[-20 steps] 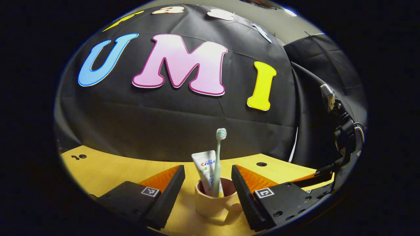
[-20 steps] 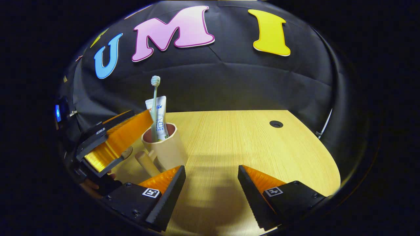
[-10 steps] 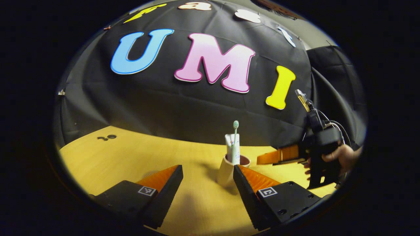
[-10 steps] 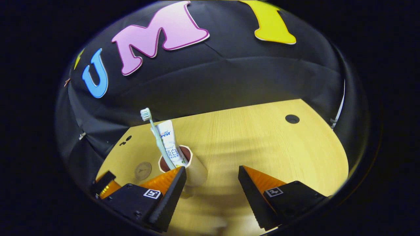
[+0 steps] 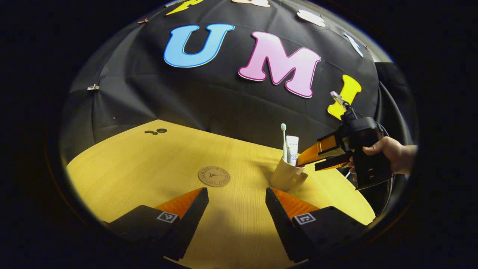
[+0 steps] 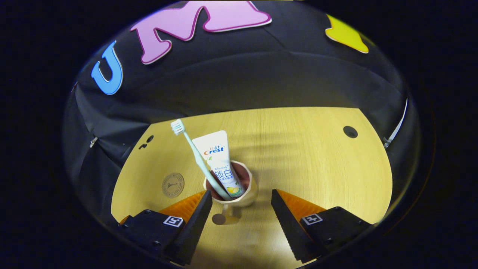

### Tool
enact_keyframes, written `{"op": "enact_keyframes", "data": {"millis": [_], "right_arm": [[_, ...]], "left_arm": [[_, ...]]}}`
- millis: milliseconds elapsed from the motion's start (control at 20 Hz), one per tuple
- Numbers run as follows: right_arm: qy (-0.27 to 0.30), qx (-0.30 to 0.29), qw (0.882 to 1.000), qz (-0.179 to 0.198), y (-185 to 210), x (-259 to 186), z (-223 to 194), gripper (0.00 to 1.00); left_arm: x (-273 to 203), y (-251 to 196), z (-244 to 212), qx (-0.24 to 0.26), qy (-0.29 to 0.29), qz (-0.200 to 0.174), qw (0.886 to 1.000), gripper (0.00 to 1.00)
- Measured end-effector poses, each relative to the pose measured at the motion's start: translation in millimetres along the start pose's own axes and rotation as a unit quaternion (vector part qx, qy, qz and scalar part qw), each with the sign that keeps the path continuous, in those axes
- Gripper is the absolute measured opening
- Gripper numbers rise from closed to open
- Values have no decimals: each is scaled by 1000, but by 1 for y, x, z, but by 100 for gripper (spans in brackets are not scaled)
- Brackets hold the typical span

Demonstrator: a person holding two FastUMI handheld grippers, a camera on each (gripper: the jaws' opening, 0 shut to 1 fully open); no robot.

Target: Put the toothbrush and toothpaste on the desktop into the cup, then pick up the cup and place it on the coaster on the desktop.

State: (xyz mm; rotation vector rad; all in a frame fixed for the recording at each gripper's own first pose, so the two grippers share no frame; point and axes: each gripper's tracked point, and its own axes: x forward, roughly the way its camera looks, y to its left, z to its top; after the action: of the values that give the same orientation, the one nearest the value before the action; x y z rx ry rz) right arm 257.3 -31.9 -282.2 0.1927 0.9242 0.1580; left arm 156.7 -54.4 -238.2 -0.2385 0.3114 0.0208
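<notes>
Standing in faceted cup (image 6: 244, 198): brush (image 6: 198, 160), paste tube (image 6: 220, 160); round coaster (image 6: 173, 184) nr.

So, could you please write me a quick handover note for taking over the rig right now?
Left gripper: open, holding nothing, back from the cup.
Right gripper: open, poised above the cup near its handle, not gripping.
Toothbrush and toothpaste stand in the cup.
The cup sits on the desktop, beside the coaster, not on it.
Done: both items in the cup.
Left: grasp the cup, lift it and set it on the coaster.
</notes>
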Motion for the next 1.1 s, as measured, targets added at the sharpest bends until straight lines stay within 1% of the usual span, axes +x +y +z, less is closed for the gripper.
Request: {"op": "enact_keyframes", "data": {"millis": [150, 200, 300, 350, 400, 550, 700, 800, 900, 1000, 1100], "right_arm": [[52, 7, 999, -11, 4, 11, -14, 98], [63, 14, 998, -7, 8, 13, -16, 98], [77, 27, 997, -2, 14, 17, -17, 97], [84, 34, 996, 0, 17, 18, -17, 100], [88, 40, 995, -3, 17, 18, -16, 97], [90, 41, 995, 0, 32, 14, -15, 97], [118, 50, 992, -1, 44, 17, -28, 97], [129, 49, 990, -21, 39, 26, -31, 97], [147, 43, 988, -34, 35, 36, -40, 97], [168, 42, 984, -46, 32, 47, -51, 97], [176, 45, 982, -57, 30, 54, -55, 96]], "left_arm": [[-12, 12, 6, -8, 2, 12, 1000, 97], [-16, 17, 8, -9, 1, 18, 1000, 97], [-23, 27, 9, -14, 3, 30, 999, 97], [-27, 33, 10, -19, 6, 37, 999, 97], [-29, 39, 10, -24, 6, 43, 999, 97], [-36, 51, 16, -38, 1, 56, 998, 97], [-41, 62, 16, -42, 3, 66, 997, 97], [-48, 69, 19, -40, 1, 74, 996, 97], [-55, 79, 19, -40, 1, 85, 996, 97], [-63, 88, 15, -51, 7, 95, 994, 97], [-71, 96, 8, -64, 17, 104, 992, 97]]}}
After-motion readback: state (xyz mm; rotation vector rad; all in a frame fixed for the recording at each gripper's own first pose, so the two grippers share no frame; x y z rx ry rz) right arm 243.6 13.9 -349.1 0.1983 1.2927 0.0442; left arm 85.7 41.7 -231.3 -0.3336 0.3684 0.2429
